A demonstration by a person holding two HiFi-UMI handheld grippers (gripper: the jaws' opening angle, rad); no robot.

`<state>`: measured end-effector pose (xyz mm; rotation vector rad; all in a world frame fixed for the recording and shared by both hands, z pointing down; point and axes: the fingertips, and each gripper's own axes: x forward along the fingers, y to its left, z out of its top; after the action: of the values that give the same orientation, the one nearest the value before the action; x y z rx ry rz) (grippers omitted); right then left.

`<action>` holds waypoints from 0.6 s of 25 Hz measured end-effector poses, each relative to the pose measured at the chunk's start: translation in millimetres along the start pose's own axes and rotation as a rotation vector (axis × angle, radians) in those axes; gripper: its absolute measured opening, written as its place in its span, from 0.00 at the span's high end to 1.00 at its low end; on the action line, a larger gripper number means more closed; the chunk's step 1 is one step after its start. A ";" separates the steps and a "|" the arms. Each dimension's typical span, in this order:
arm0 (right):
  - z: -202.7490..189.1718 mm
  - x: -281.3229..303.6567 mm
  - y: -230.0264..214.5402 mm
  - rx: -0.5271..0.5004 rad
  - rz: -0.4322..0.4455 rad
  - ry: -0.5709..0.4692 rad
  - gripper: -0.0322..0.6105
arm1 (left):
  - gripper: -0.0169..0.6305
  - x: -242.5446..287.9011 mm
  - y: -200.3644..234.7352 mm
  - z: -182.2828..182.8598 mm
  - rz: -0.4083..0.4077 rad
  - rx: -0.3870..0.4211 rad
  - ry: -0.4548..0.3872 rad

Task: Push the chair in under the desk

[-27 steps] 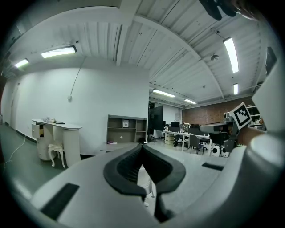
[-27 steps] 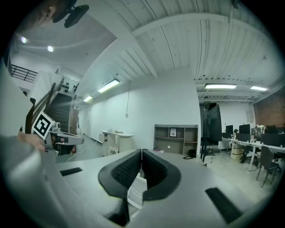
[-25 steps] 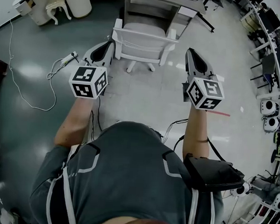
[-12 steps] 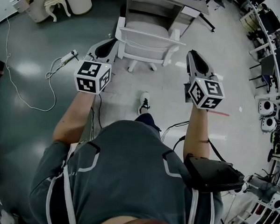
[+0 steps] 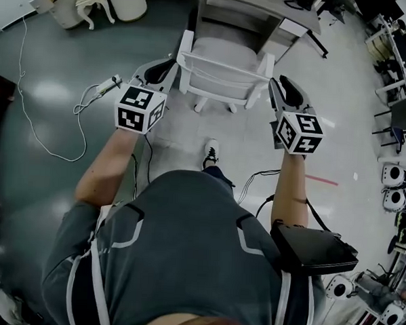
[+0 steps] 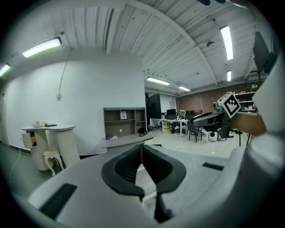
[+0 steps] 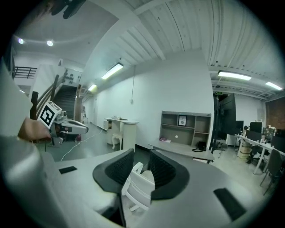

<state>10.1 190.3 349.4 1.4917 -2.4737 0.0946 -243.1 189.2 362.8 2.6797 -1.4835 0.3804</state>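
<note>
Grey right tool point(image 5: 281, 86) just spreading, empty — left tool point(image 5: 161, 71) closed.

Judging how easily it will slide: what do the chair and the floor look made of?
Chair: white, matte, probably moulded plastic, judging by its thin slatted back. Floor: smooth, glossy, perhaps epoxy-coated concrete; it mirrors the ceiling lights.

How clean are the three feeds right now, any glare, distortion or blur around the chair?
Head view: barrel distortion bends the room's edges; pale glare on the floor; chair sharp. Left gripper view: fisheye, black corners, light strip blown out. Right gripper view: same vignette; chair clear through the jaws' gap.
</note>
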 end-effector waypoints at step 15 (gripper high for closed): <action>-95.5 113.4 -64.0 -0.121 0.233 0.242 0.66 | 0.75 151.1 -0.7 -67.4 -0.081 0.129 0.277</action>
<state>33.0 79.8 464.8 1.0709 -2.3976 0.1557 -178.3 75.8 464.4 2.6341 -1.3079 0.8295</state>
